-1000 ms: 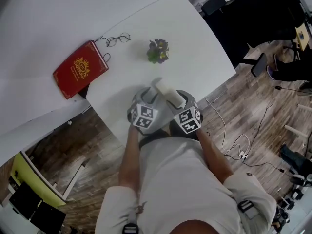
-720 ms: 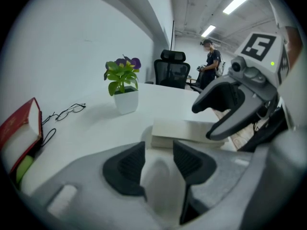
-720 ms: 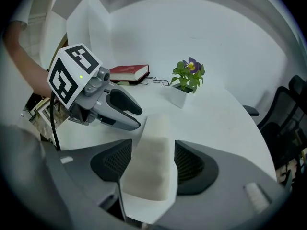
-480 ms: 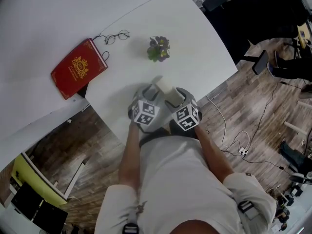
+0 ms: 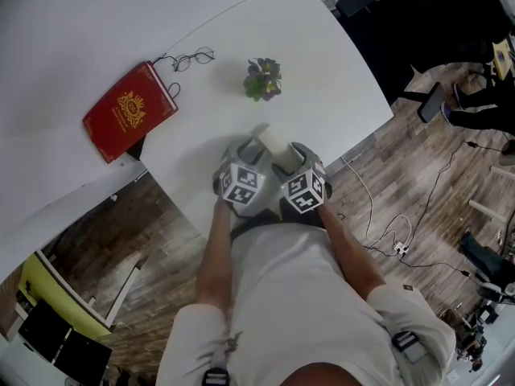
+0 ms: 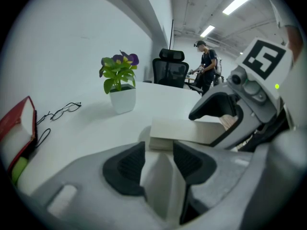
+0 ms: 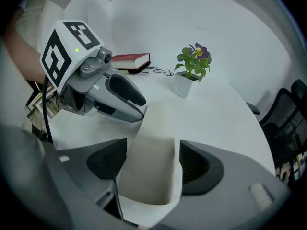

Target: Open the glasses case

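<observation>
One white glasses case [image 5: 271,144] is at the desk's [image 5: 322,79] near edge, 6 o'clock from the potted plant [image 5: 262,80]; left gripper [image 6: 158,163] clamps it, right gripper's [image 7: 148,164] jaws are opening around it.

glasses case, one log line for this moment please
object: glasses case | left gripper: shut on it | right gripper: jaws opening, case between them

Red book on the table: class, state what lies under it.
A dark flat thing pokes out beneath the red book at its near corner. The book covers the rest, so what it is cannot be told.
</observation>
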A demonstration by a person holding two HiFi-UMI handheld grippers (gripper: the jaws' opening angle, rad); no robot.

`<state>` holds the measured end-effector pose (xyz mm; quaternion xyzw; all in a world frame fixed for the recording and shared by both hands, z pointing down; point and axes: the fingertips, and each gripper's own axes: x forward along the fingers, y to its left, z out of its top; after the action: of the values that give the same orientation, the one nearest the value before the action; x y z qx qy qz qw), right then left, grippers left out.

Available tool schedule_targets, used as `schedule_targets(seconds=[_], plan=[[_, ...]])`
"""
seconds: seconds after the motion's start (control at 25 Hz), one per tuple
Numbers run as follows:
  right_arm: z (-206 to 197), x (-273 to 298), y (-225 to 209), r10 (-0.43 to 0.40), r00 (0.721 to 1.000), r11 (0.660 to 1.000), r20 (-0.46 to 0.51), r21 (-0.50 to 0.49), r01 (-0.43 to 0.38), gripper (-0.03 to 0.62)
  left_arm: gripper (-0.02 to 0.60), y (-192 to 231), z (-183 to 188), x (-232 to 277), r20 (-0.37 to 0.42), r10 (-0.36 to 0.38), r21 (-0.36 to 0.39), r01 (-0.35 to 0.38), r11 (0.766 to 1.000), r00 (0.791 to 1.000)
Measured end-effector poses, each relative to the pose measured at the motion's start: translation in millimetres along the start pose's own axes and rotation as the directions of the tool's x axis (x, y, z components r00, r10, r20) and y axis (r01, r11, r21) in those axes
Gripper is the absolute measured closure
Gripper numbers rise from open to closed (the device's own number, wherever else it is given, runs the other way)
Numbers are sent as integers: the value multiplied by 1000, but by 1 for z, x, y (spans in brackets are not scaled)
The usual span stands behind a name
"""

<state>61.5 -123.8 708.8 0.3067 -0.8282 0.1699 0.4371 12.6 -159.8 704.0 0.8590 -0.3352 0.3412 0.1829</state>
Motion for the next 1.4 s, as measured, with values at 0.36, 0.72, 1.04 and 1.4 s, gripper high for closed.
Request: schedule_targets(seconds=[0.36,0.72,1.04,1.4], plan=[[1,1,1,-3,1000,1000,-7,8,3,278,397,-2,1,3,-2,-7,-5,7,1000,1000],[1,0,0,20,1000,999,3,38,-21,279,397,-3,0,4,-3,-2,-16,2,1000,1000],[4,-6,-3,17,1000,999,16,50,-17,279,397,-3,0,5,2,-3,-23,3,1000,1000],[8,-14,-5,21,999,998,40,56,-24,316,397,-3,-2,5,-2,-2,-28,2,1000,1000]])
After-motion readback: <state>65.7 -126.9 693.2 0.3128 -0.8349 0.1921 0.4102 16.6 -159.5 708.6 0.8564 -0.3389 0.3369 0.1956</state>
